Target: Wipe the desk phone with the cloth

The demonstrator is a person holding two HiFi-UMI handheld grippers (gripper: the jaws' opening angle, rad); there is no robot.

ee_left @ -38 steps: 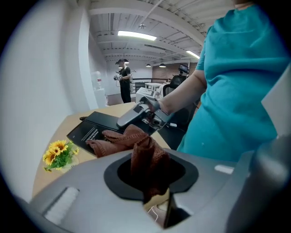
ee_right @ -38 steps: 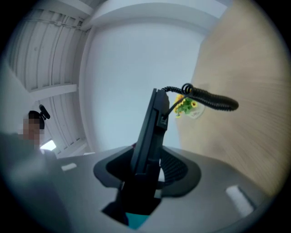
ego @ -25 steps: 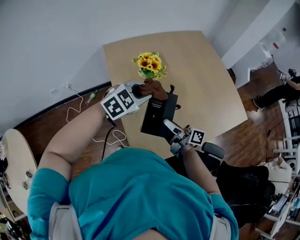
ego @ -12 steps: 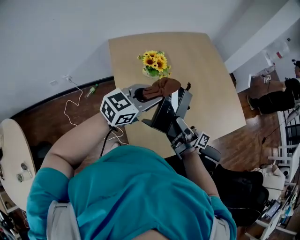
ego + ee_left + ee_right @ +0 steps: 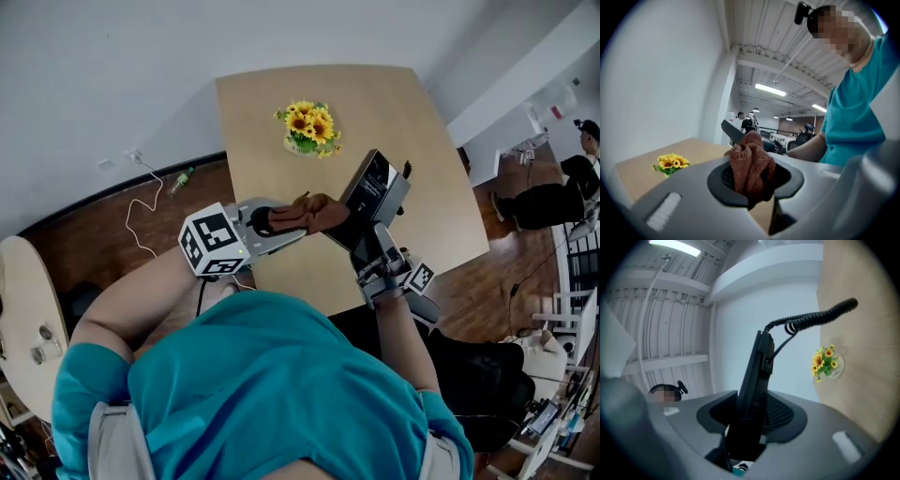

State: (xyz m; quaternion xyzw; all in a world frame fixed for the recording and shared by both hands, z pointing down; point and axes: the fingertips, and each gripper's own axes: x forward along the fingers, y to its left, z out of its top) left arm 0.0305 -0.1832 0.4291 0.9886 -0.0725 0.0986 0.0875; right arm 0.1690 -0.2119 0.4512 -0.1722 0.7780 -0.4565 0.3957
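Observation:
The black desk phone (image 5: 373, 192) is lifted off the light wooden table (image 5: 272, 103) and tilted, its screen side facing up and left. My right gripper (image 5: 369, 247) is shut on the phone's lower end. In the right gripper view the phone (image 5: 754, 380) stands edge-on between the jaws of that gripper (image 5: 752, 420), and its coiled cord (image 5: 811, 319) arcs to the right. My left gripper (image 5: 277, 221) is shut on a bunched brown cloth (image 5: 311, 213), which lies against the phone's near left edge. In the left gripper view the cloth (image 5: 750, 166) fills the jaws of that gripper (image 5: 752, 185), with the phone's edge (image 5: 732, 132) just behind.
A small bunch of sunflowers (image 5: 309, 127) stands on the table beyond the phone. A white cable (image 5: 141, 211) lies on the dark floor at the left, near a round white table (image 5: 28, 319). A black chair (image 5: 487, 375) and seated people (image 5: 562, 187) are at the right.
Both hands have risen. The phone has been lifted, tilted steeper and swung to the right. The cloth has slid from the phone's top face down to its near left edge.

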